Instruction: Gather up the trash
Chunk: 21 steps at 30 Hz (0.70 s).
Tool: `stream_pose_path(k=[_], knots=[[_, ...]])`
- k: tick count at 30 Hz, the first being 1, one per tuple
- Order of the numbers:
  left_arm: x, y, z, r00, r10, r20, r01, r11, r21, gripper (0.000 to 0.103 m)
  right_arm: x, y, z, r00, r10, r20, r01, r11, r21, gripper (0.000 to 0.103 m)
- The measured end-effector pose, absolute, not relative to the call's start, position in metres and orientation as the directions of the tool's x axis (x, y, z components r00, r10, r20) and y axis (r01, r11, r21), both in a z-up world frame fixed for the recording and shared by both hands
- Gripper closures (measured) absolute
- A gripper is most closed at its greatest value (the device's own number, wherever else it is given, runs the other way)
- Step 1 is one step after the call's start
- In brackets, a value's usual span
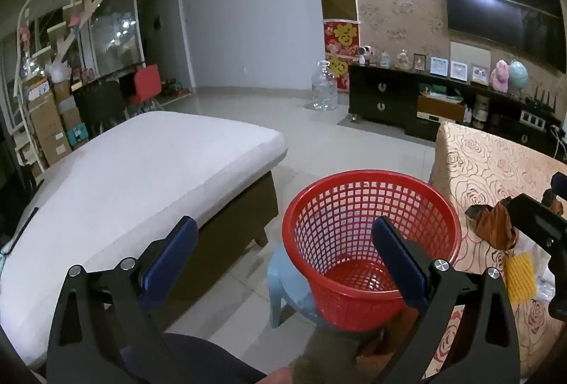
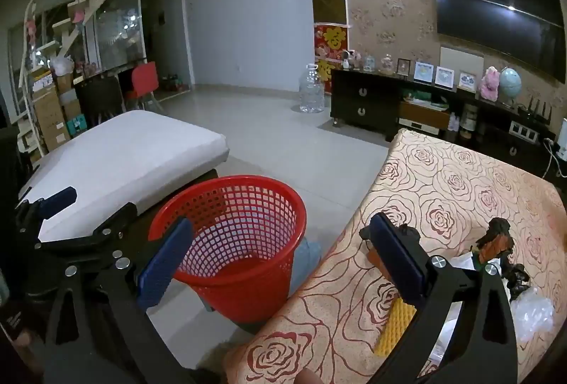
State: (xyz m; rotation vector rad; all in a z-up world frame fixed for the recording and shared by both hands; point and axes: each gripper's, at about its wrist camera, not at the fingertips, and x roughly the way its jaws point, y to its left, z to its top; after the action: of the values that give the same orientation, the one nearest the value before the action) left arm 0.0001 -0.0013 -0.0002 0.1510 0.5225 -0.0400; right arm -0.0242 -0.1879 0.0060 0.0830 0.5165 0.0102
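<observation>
Both tools gape, holding nothing. The trash, a yellow ridged scrap [image 2: 397, 327] and crumpled brown wrappers [image 1: 494, 224], lies on the rose-patterned worktop [image 2: 443, 185] just beside the red basket [image 2: 230, 242]. Lower the right tool [image 2: 276, 270] squarely over one piece.

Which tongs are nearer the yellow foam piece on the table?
Right. The right tongs hang open at the table edge just above the yellow foam piece; the left tongs are off beside it, open over the red basket.

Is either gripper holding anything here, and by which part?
Nothing is held. The left gripper and right gripper both stand open and empty.
</observation>
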Motion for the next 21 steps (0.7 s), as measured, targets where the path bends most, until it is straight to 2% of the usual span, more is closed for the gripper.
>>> stream_pose_path(k=[2,3,21], knots=[[-0.0013,-0.0043,0.0001,0.866,0.001,-0.501,0.077,0.988,0.136,0.008,-0.0245,-0.1878,0.0063,0.869,0.034,-0.494,0.011,0.996,0.087,0.007],[0.0032,0.0017,-0.0001,0.853,-0.015,-0.522,0.078,0.992,0.099,0.008,-0.0245,-0.1876,0.0064,0.868,0.035,-0.496,0.010,0.996,0.088,0.007],[0.0041,-0.0011,-0.0037,0.856,-0.011,-0.517,0.079,0.991,0.110,0.008,-0.0252,-0.1861,0.0028,0.864,0.039,-0.501,0.001,0.997,0.078,0.007]])
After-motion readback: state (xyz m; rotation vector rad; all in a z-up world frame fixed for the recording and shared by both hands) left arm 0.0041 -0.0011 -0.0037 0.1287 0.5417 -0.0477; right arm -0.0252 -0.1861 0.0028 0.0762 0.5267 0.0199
